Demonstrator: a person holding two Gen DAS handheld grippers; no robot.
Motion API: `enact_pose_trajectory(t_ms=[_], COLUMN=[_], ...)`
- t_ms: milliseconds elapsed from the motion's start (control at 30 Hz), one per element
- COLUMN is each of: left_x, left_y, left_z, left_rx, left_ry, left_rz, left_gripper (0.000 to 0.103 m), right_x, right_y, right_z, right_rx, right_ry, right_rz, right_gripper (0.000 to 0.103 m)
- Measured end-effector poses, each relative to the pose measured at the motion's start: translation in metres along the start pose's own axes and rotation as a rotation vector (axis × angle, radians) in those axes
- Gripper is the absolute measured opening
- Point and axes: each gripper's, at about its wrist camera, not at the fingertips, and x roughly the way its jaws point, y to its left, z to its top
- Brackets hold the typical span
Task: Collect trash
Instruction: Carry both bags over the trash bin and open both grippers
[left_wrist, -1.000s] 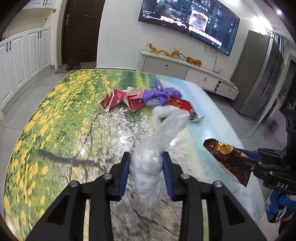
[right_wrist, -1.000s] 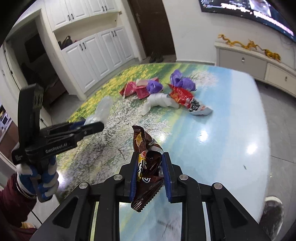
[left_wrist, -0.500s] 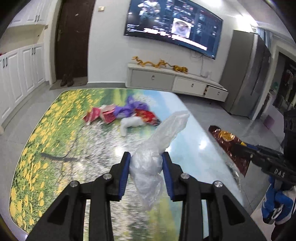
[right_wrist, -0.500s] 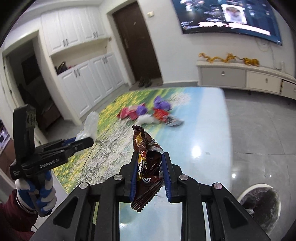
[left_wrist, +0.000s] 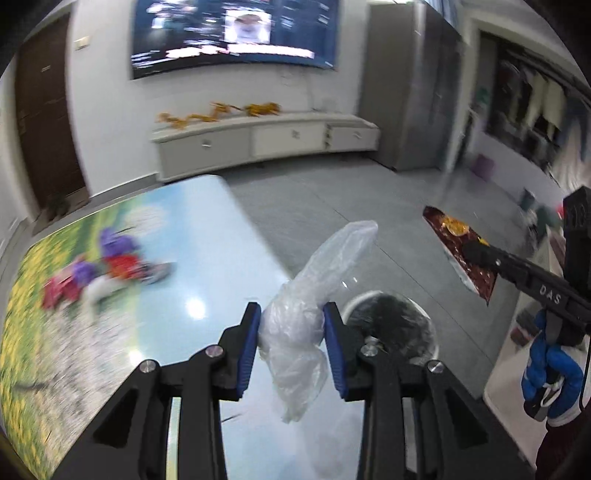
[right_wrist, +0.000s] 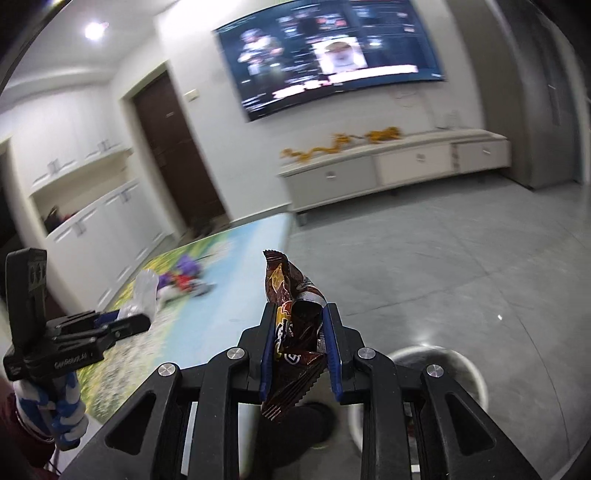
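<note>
My left gripper (left_wrist: 291, 328) is shut on a crumpled clear plastic bag (left_wrist: 314, 295) and hangs over the table's right edge. Just beyond it, on the floor, stands a round white trash bin (left_wrist: 391, 321) with a dark liner. My right gripper (right_wrist: 297, 332) is shut on a brown snack wrapper (right_wrist: 291, 306), with the same bin (right_wrist: 465, 373) low to its right. The right gripper and its wrapper (left_wrist: 461, 254) also show at the right of the left wrist view. A blurred pile of red, purple and white trash (left_wrist: 107, 266) lies far back on the table.
The table (left_wrist: 207, 291) has a glossy flower-print top and ends beside the bin. Grey tiled floor (right_wrist: 424, 258) spreads to a low white TV cabinet (right_wrist: 399, 166) under a wall screen. A gloved hand (left_wrist: 550, 373) holds the right gripper. A dark shoe (right_wrist: 303, 424) is below it.
Both grippers swung right, away from the trash pile and off the table's middle toward the floor bin, which has come into view. Each still grips its piece of trash.
</note>
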Motion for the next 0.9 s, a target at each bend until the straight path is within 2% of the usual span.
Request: enact_pose_trajectory(t_ms=[200, 400, 600, 667, 700, 733, 767, 900], left_x=[0.060, 0.116, 0.158, 0.168, 0.173, 0.177, 0.180, 0.188], left_y=[-0.070, -0.114, -0.131, -0.134, -0.135, -0.136, -0.137, -0.139], left_z=[0.016, 0.024, 0.026, 0.028, 0.028, 0.029, 0.031, 0.032], left_rx=[0.126, 0.169, 0.155, 0.145, 0.136, 0.126, 0.117, 0.105], left_ry=[0.094, 0.193, 0.253, 0.270, 0.279, 0.285, 0.288, 0.298], left_rz=[-0.076, -0.129, -0.174, -0.188, -0.197, -0.206, -0.213, -0.233], left_gripper=[0.033, 0.033, 0.034, 0.038, 0.045, 0.051, 0.054, 0.056], right_x=[0.008, 0.028, 0.050, 0.055, 0.058, 0.060, 0.062, 0.068], right_y=[-0.060, -0.099, -0.131, -0.138, -0.144, -0.147, -0.150, -0.151], right_z=[-0.013, -0.028, -0.038, -0.042, -0.045, -0.047, -0.049, -0.055], right_rx=[0.124, 0.200, 0.262, 0.282, 0.290, 0.299, 0.306, 0.316], right_ry=[0.028, 0.086, 0.137, 0.152, 0.159, 0.166, 0.173, 0.193], right_rz=[-0.082, -0.123, -0.155, -0.167, -0.175, -0.183, -0.190, -0.209], right_gripper=[0.024, 0.026, 0.031, 0.036, 0.036, 0.040, 0.044, 0.045])
